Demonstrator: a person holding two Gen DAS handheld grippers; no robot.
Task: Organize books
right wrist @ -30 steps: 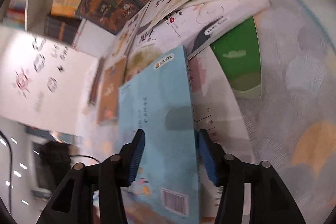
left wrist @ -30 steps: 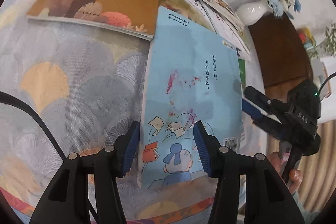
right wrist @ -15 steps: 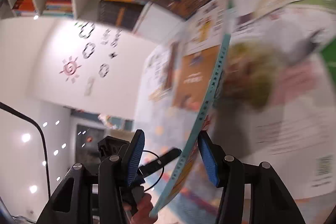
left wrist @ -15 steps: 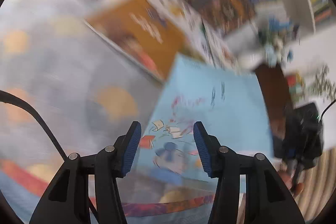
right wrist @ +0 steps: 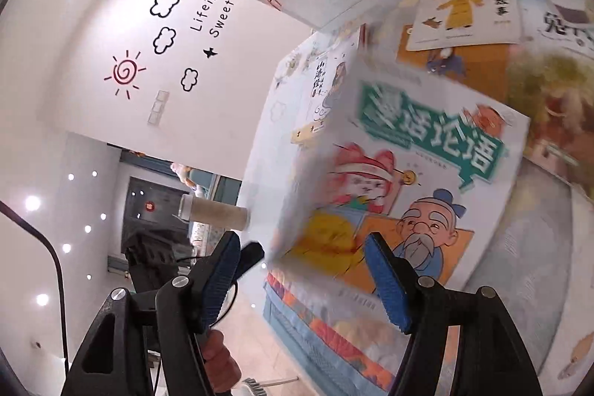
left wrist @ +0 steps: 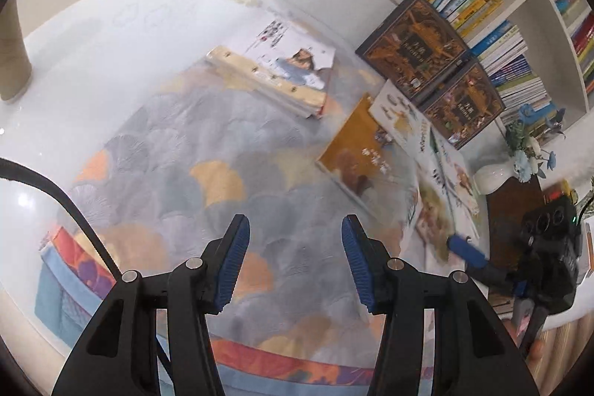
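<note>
My left gripper (left wrist: pixel 295 258) wide open, empty. Right gripper (right wrist: pixel 302 279) open; cartoon book (right wrist: pixel 408 180) blurred, apparently loose, may drop off patterned cloth (left wrist: pixel 178 151).

The quilt (left wrist: pixel 208 151) is soft stitched cloth, matt. The comic book (right wrist: pixel 419 180) has a smooth paper cover with little shine. Both grippers have matt black plastic arms, ribbed blue rubber-like pads (left wrist: pixel 237 258) and metal screws. The vase (left wrist: pixel 490 179) looks glossy ceramic.
</note>
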